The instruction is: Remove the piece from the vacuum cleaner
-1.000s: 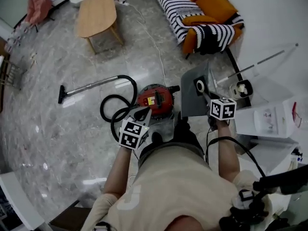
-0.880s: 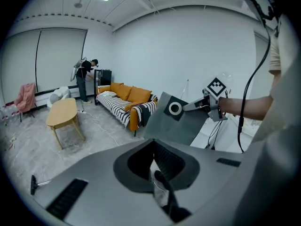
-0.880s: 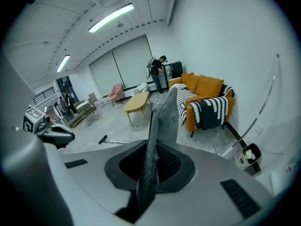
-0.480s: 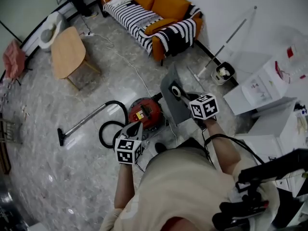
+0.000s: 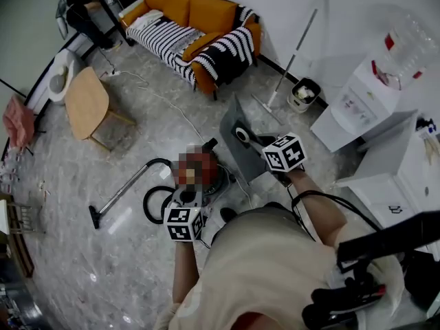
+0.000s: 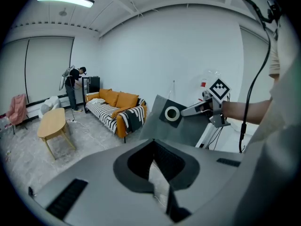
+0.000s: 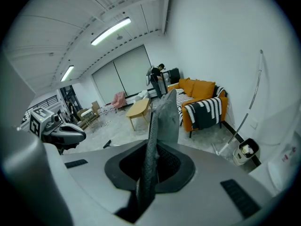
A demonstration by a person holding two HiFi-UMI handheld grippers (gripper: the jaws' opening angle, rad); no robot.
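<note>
Grey fabric dust bag (image 5: 237, 158), the one piece freed from the vacuum cleaner (image 5: 206, 179), hangs in the air at the centre of the head view, clamped by its lower right edge in the right gripper (image 5: 253, 141), whose jaws are clenched on it. The flat bag stands on edge, its long axis running from the jaws up towards the upper left of the frame, and its single white-ringed collar faces the left gripper (image 5: 188, 195). That gripper hovers just below the red vacuum cleaner with its jaws closed at the tips and nothing between them. Two grippers, one bag and one vacuum cleaner are in view; the cleaner sits on the marble floor left of the bag, with one black hose (image 5: 146, 201) coiled beside it and one wand (image 5: 120, 191) stretching to the lower left. Behind, along the top of the frame, stand one orange sofa (image 5: 199, 12), one wooden table (image 5: 86, 102), one mop (image 5: 295, 57) and one bucket (image 5: 303, 93). A second person (image 5: 82, 12) stands at the upper left
</note>
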